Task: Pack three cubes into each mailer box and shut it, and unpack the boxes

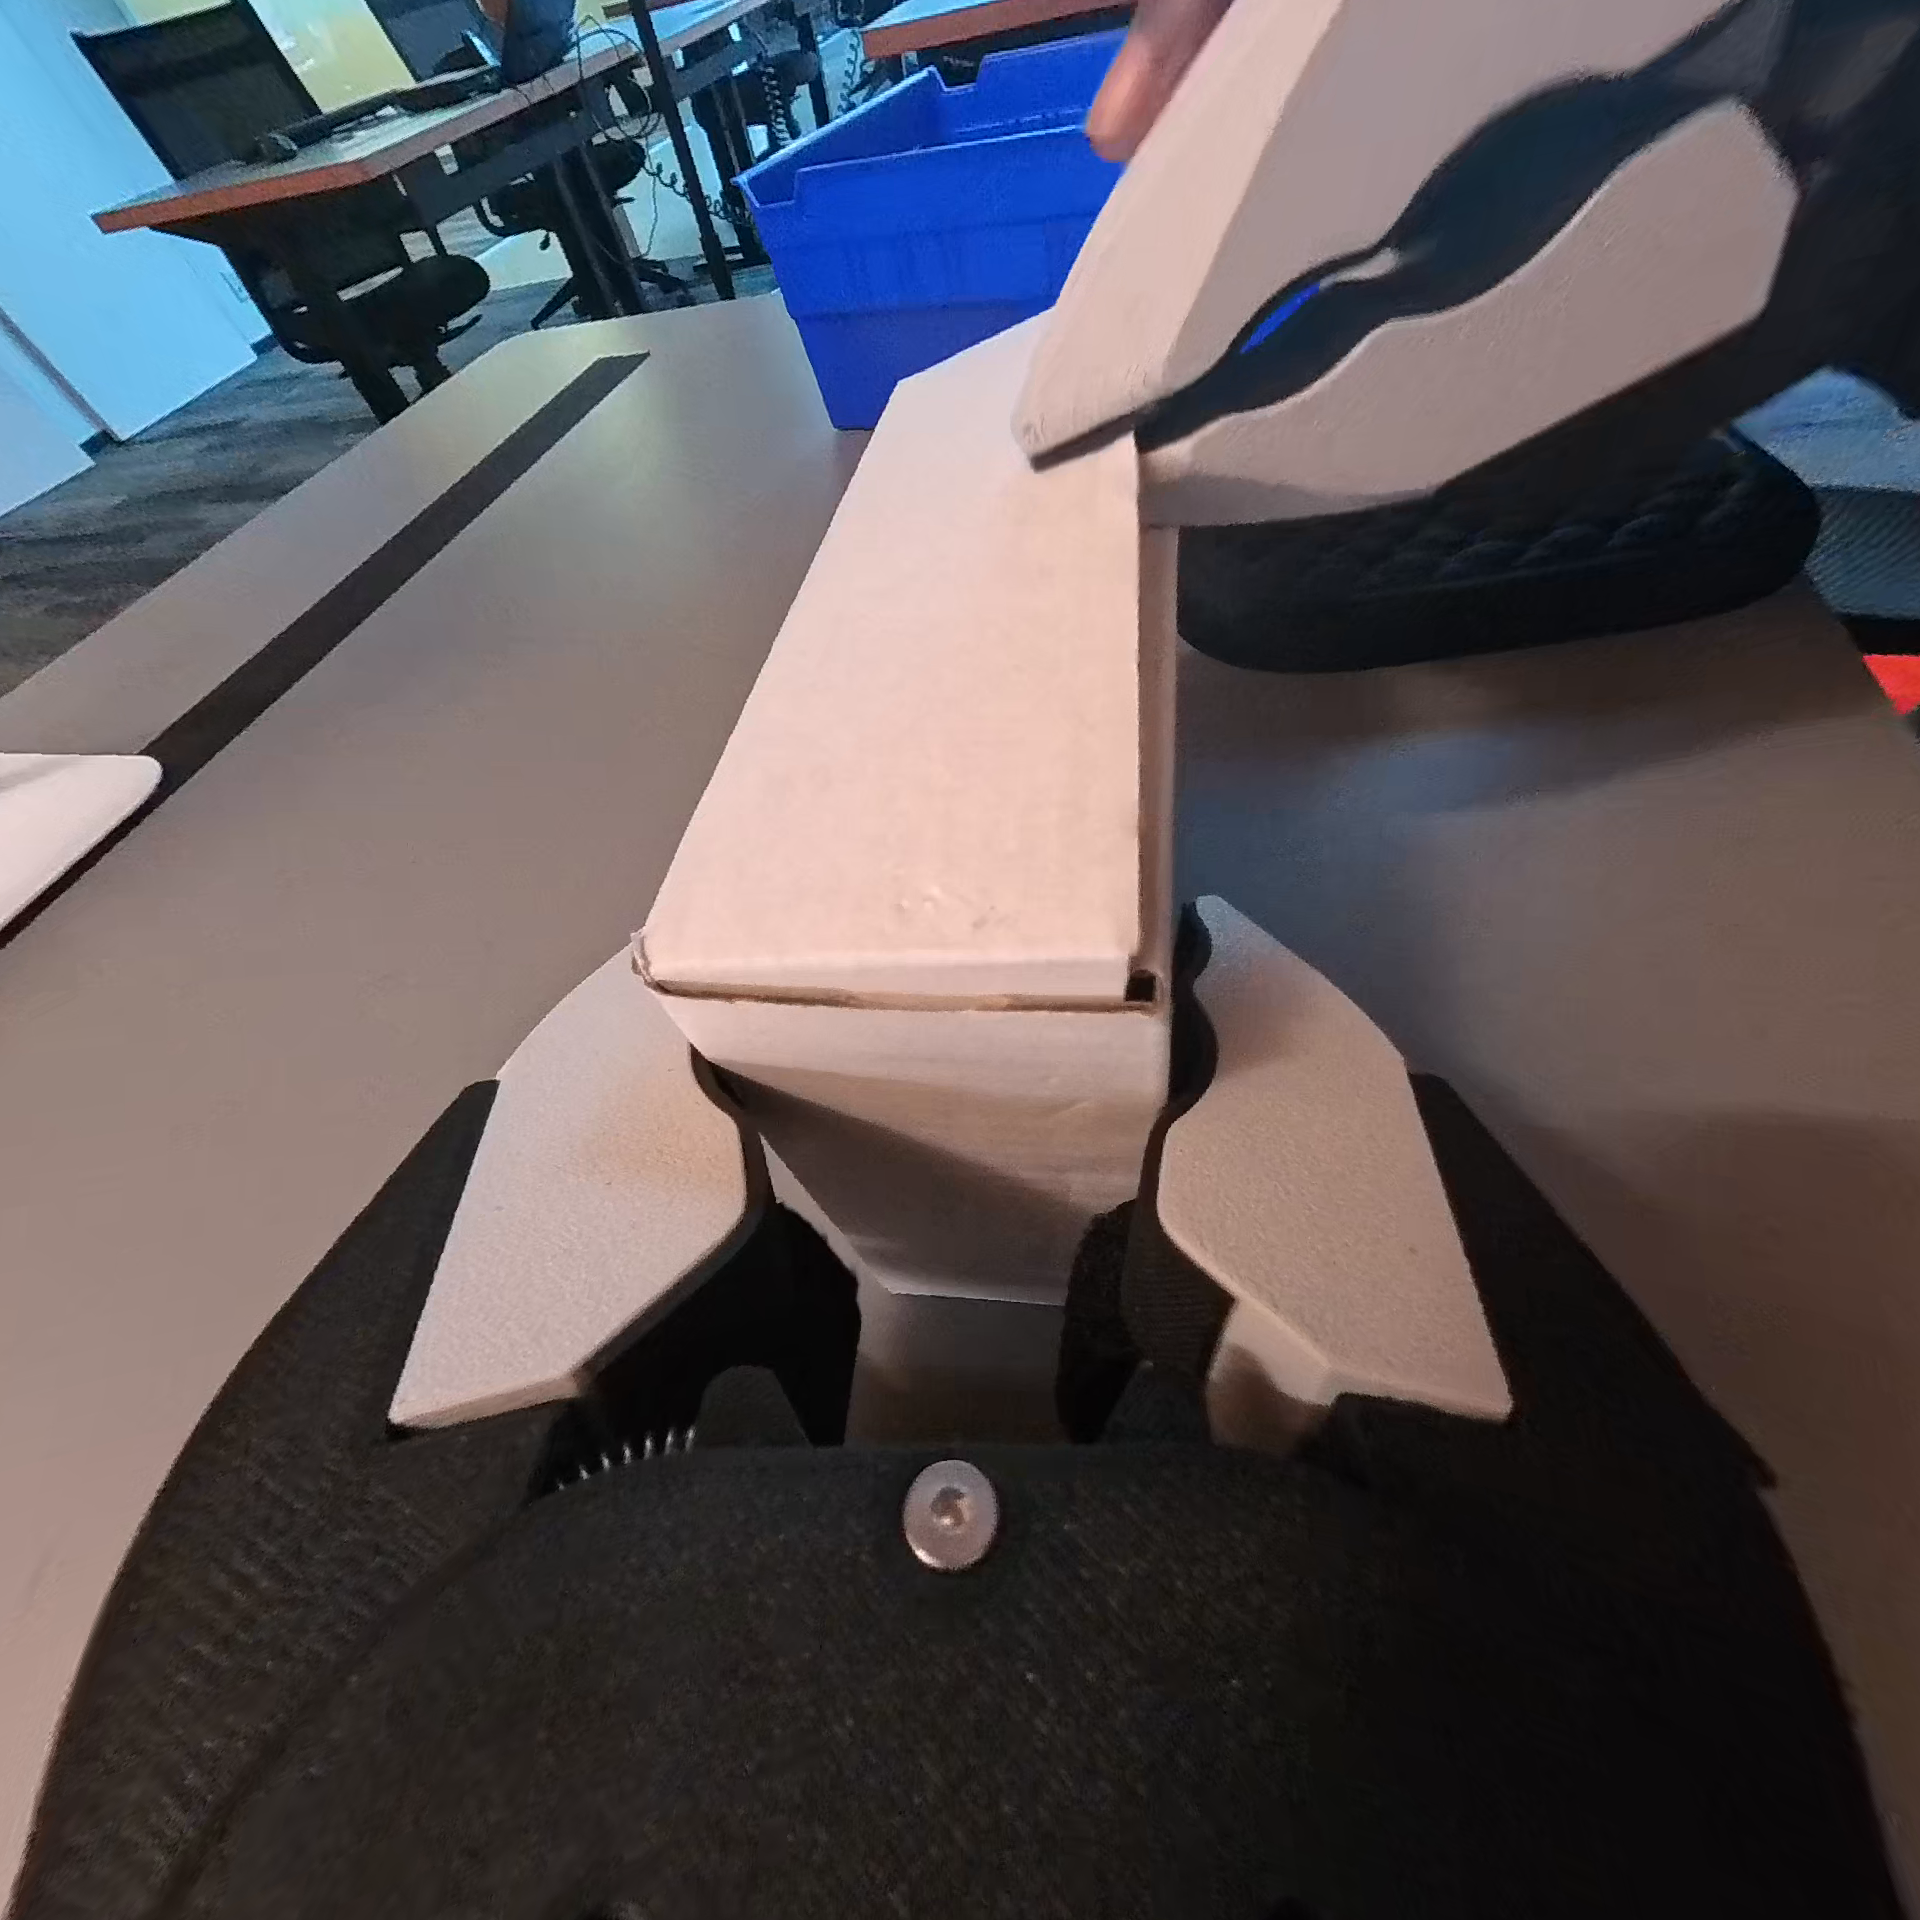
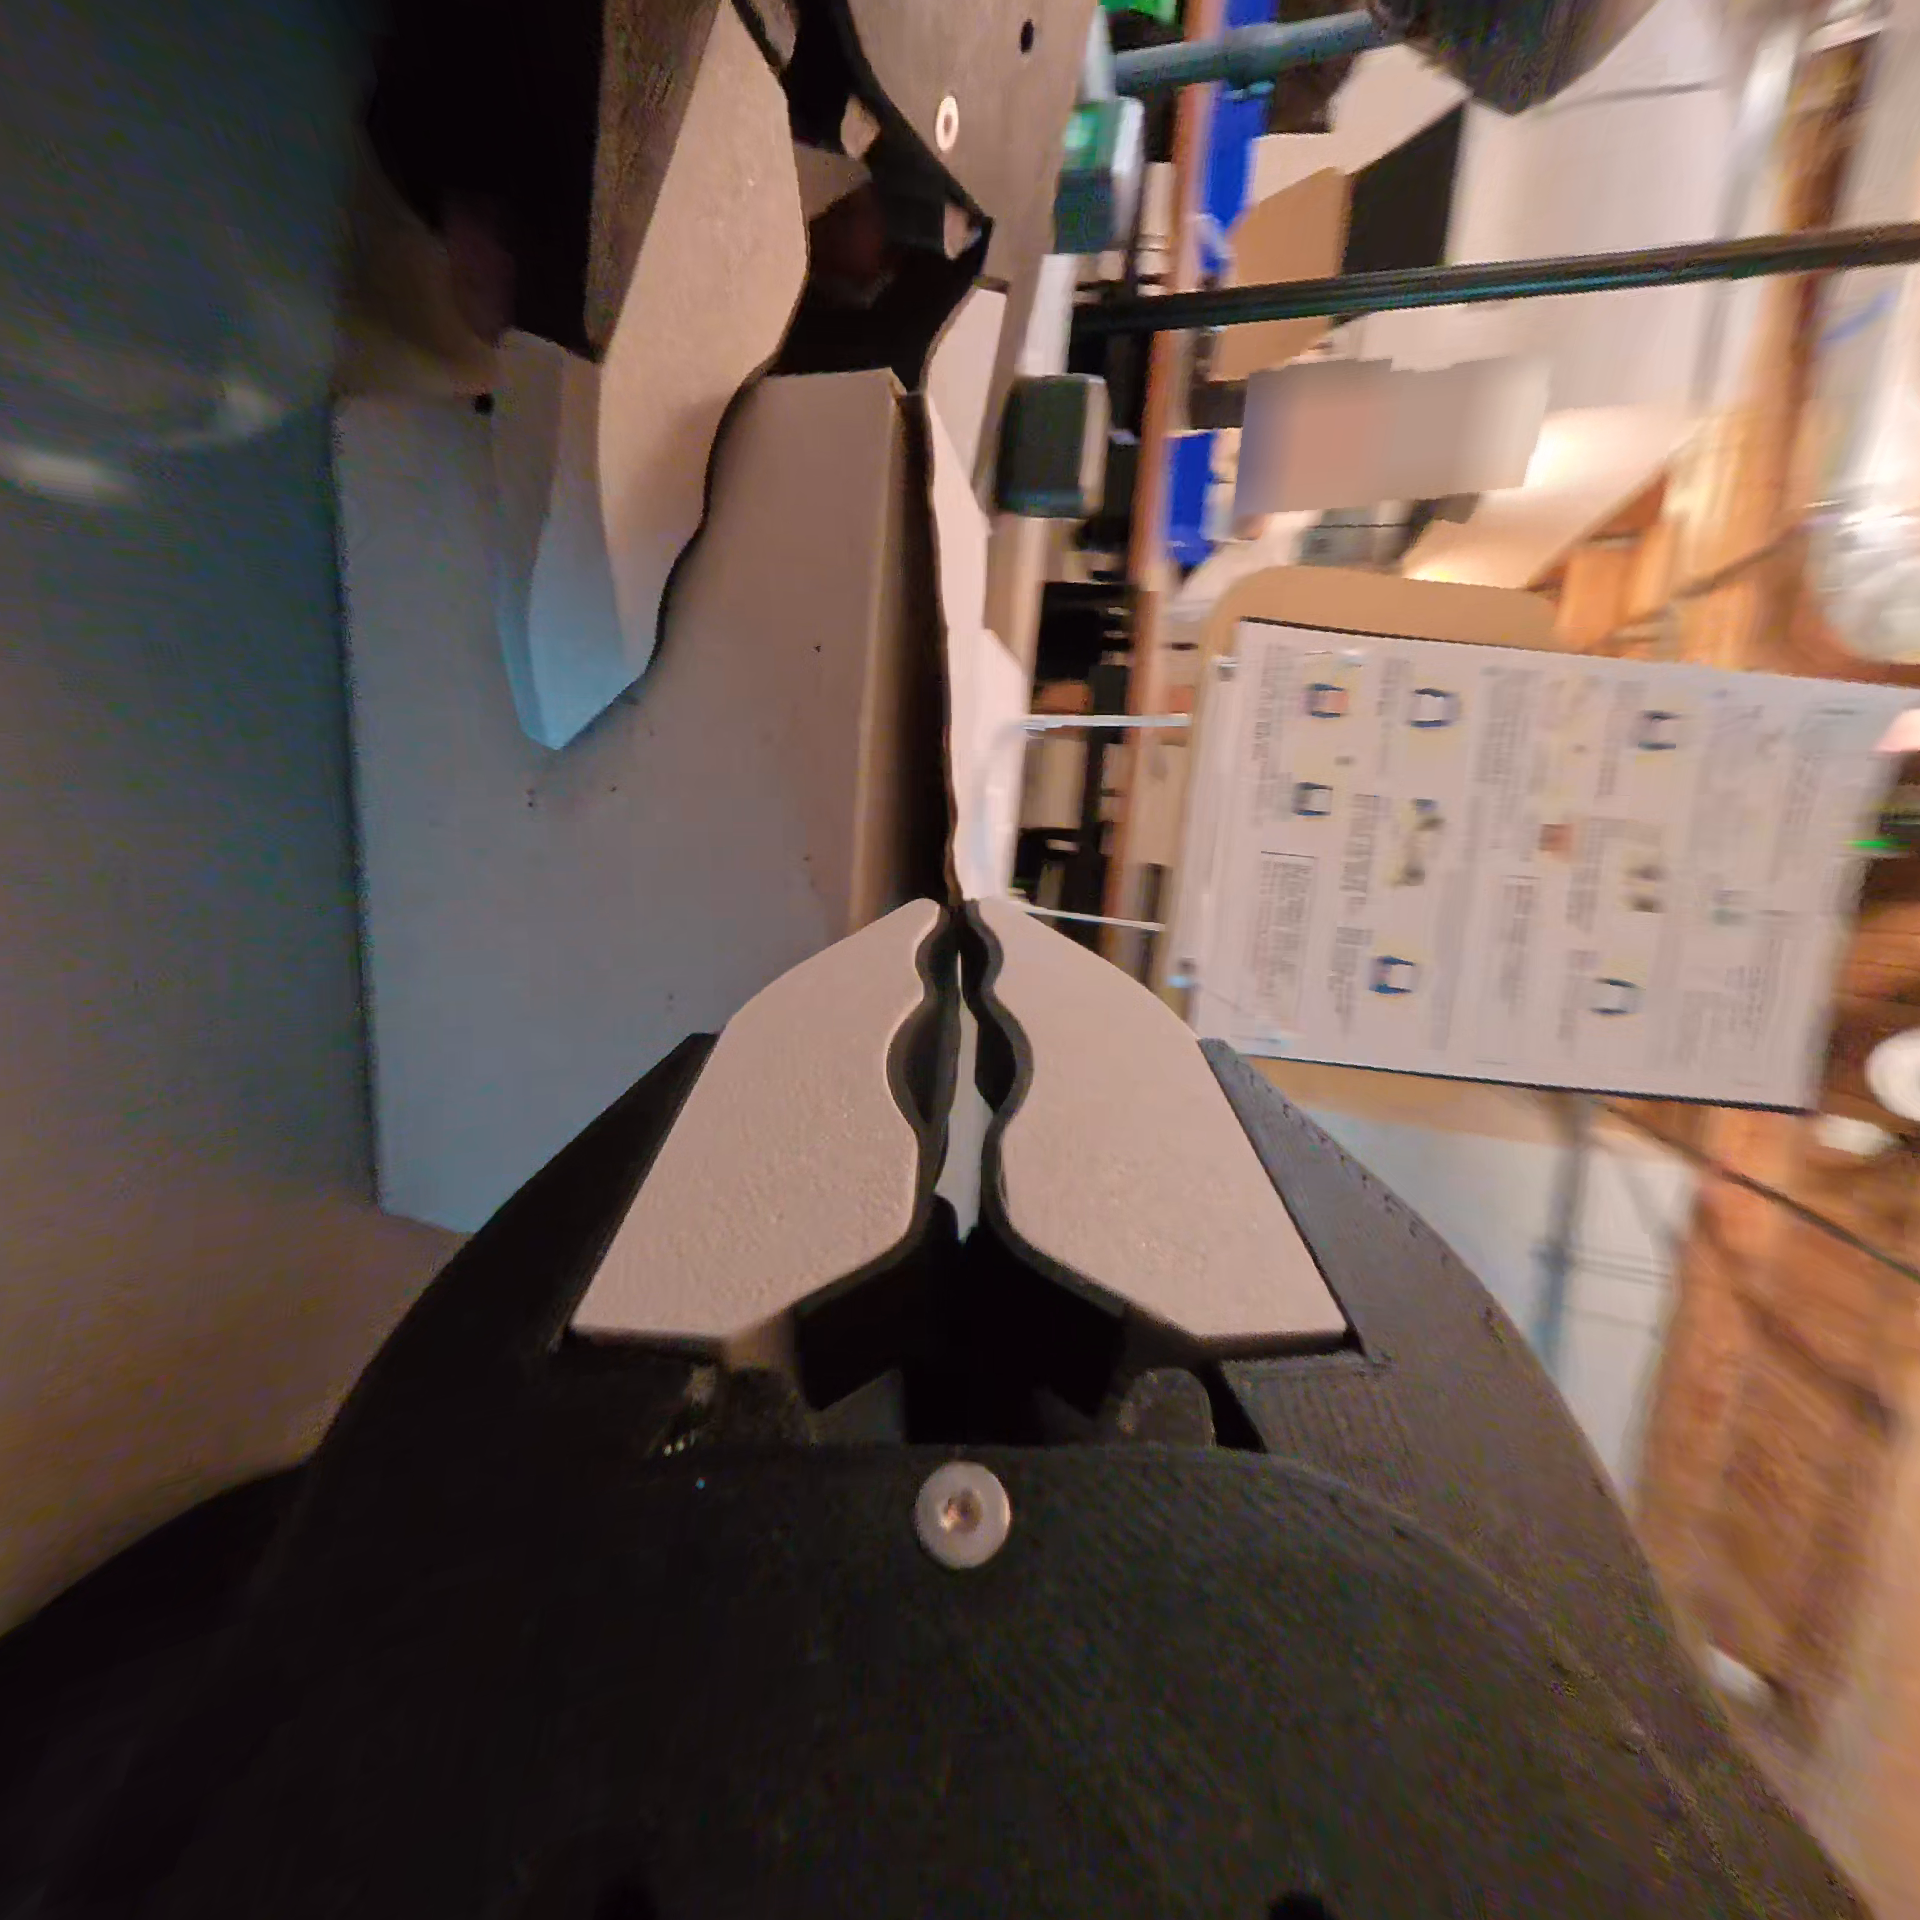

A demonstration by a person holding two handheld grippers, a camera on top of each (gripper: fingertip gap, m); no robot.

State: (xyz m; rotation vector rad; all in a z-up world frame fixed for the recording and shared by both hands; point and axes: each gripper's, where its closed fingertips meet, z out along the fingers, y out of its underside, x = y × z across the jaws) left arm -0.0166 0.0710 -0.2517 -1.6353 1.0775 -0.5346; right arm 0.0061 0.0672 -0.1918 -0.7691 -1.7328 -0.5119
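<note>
A long white mailer box [image 1: 935,727] lies on the grey table [image 1: 416,935], its lid down along most of its length. My left gripper [image 1: 920,951] is shut on the box's near end, one finger on each side. My right gripper [image 1: 1143,436] is at the far right end, shut on the box's white flap [image 1: 1174,208], which is raised. In the right wrist view, my right gripper [image 2: 956,920] pinches the thin cardboard edge of the flap [image 2: 982,665] beside the box [image 2: 582,883]. A left gripper finger [image 2: 665,364] shows at the top. No cubes are visible.
A blue bin [image 1: 914,260] stands behind the box. A black padded cushion [image 1: 1507,561] lies to the right. A flat white piece [image 1: 62,821] is at the left edge. A dark strip [image 1: 395,561] crosses the table. A printed sheet [image 2: 1507,862] stands beyond. My hands' fingertips stand some 7 cm from each other. The flat white piece [image 1: 62,821] is about 35 cm from my left fingertips and 45 cm from my right.
</note>
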